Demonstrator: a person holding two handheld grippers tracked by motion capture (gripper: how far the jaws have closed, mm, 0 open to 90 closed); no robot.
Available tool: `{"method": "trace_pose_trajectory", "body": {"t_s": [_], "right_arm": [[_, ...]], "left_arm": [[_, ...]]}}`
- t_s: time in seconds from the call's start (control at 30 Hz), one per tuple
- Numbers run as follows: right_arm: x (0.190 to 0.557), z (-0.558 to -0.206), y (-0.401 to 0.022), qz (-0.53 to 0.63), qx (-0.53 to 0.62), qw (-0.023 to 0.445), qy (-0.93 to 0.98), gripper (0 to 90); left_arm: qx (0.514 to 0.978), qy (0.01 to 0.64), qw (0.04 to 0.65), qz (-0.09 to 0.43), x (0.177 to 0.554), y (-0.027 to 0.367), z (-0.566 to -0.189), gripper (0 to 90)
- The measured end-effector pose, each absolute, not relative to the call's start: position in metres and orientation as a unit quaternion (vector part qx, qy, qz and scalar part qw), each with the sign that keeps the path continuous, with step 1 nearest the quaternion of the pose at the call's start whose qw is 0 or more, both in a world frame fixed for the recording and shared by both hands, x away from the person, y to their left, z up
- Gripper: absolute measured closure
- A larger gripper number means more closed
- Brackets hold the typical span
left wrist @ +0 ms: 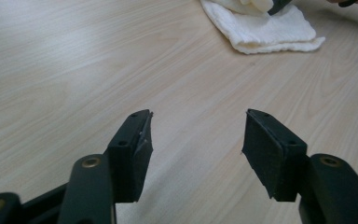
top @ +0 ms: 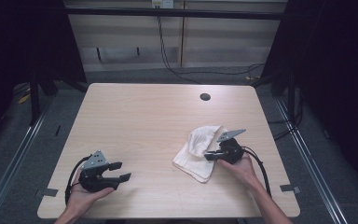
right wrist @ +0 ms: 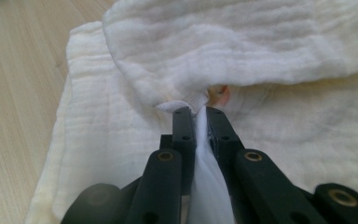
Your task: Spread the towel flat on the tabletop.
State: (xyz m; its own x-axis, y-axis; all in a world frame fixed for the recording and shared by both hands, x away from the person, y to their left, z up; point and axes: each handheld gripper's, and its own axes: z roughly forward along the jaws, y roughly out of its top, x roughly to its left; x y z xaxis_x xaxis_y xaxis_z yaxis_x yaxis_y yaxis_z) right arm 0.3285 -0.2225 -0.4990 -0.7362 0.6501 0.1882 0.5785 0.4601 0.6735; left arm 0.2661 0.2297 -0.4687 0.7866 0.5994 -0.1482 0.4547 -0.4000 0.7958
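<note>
Where the right gripper (right wrist: 196, 112) pinches the cloth (right wrist: 270, 56), bare table (top: 144, 116) leftward.

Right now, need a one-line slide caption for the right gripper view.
Right hand-held gripper shut on a fold of the white cloth, which lies rumpled on the light wooden table.

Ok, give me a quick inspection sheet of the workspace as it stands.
Surface: light wooden table, round grommet hole near far edge.
Job's things: white cloth, partly folded over itself, right of centre.
Clutter: nothing seen.
Grippers: right gripper shut on a cloth fold; left gripper open, holding nothing, apart from the cloth.
Cables: black cable trails from the right gripper; wires on the floor behind.
Surroundings: dark frame, grey floor.
</note>
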Motion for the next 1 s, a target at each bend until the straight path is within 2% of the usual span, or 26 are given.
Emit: {"method": "trace_pose_trajectory", "body": {"t_s": [0.27,0.4,0.57,0.73,0.83,0.93,1.0], "right_arm": [[0.323,-0.494,-0.209,0.377,0.342,0.04,0.86,83.7],[0.318,-0.494,-0.201,0.382,0.339,0.03,0.859,83.7],[0.314,-0.492,-0.195,0.381,0.334,0.027,0.862,83.8],[0.309,-0.488,-0.189,0.391,0.33,0.028,0.859,83.7],[0.308,-0.488,-0.188,0.392,0.329,0.026,0.858,83.7],[0.308,-0.491,-0.184,0.393,0.325,0.022,0.86,83.7],[0.309,-0.493,-0.182,0.396,0.323,0.019,0.859,83.7]], "left_arm": [[0.844,0.297,0.441,0.065,0.272,0.213,-0.471,50.8],[0.849,0.281,0.445,0.051,0.275,0.197,-0.468,59.9],[0.856,0.268,0.441,0.031,0.287,0.166,-0.47,60.5],[0.861,0.25,0.443,0.02,0.296,0.138,-0.472,56.0],[0.866,0.245,0.436,0.013,0.297,0.129,-0.474,56.2],[0.881,0.215,0.42,0.007,0.295,0.11,-0.482,62.1],[0.886,0.212,0.413,-0.001,0.296,0.105,-0.487,59.9]]}}
